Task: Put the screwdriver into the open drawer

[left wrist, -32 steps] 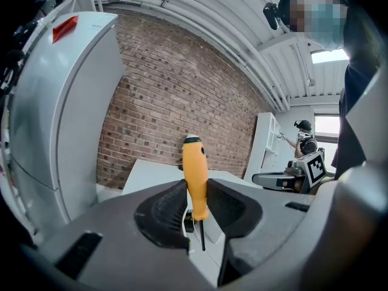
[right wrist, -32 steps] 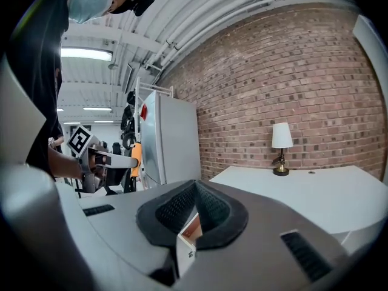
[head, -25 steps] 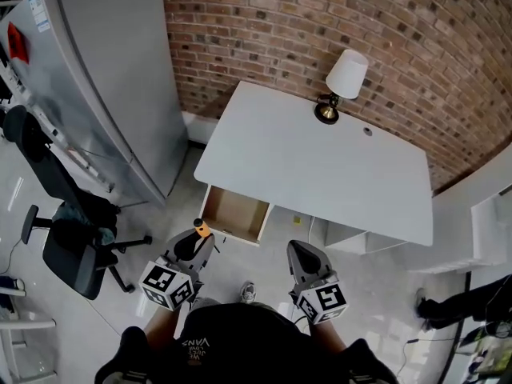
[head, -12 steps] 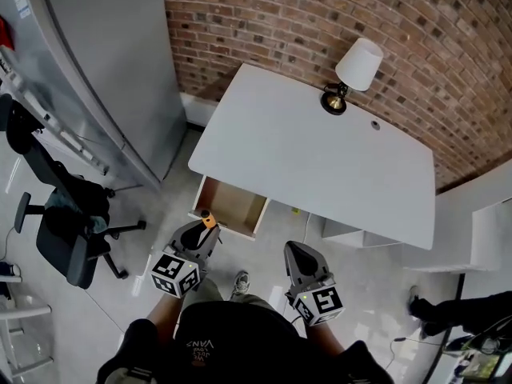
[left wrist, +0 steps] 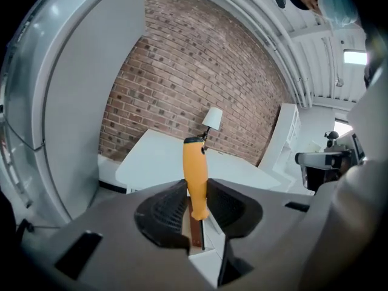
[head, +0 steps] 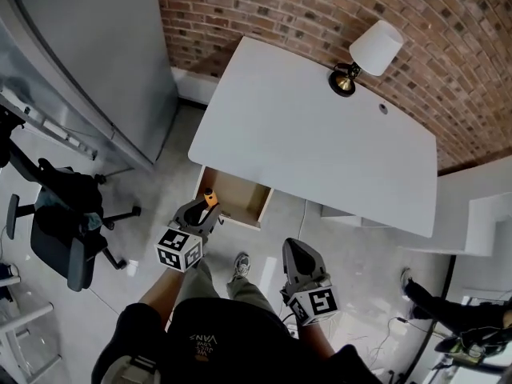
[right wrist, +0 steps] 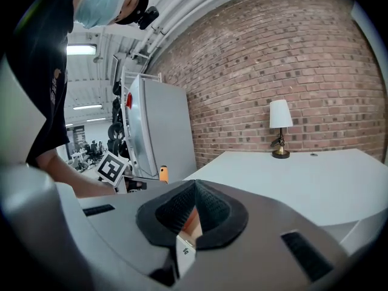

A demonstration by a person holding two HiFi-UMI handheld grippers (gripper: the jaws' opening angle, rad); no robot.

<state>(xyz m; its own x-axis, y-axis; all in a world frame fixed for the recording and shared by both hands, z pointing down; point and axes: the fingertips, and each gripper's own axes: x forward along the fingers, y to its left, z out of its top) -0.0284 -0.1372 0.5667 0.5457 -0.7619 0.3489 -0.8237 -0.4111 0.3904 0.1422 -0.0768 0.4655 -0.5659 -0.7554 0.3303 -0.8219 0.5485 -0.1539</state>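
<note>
Left tongs [head: 206, 209] are clamping the screwdriver [left wrist: 194, 173], its orange handle sticking up past the tips, hovering over the front-left corner of the open drawer [head: 240, 190] under the white surface [head: 320, 150]. Right tongs [head: 293, 248] are hanging well apart, jaws pressing together, seemingly empty.

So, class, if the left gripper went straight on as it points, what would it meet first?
The left gripper, holding the screwdriver, would probably meet the open drawer first, though depth is unclear.
</note>
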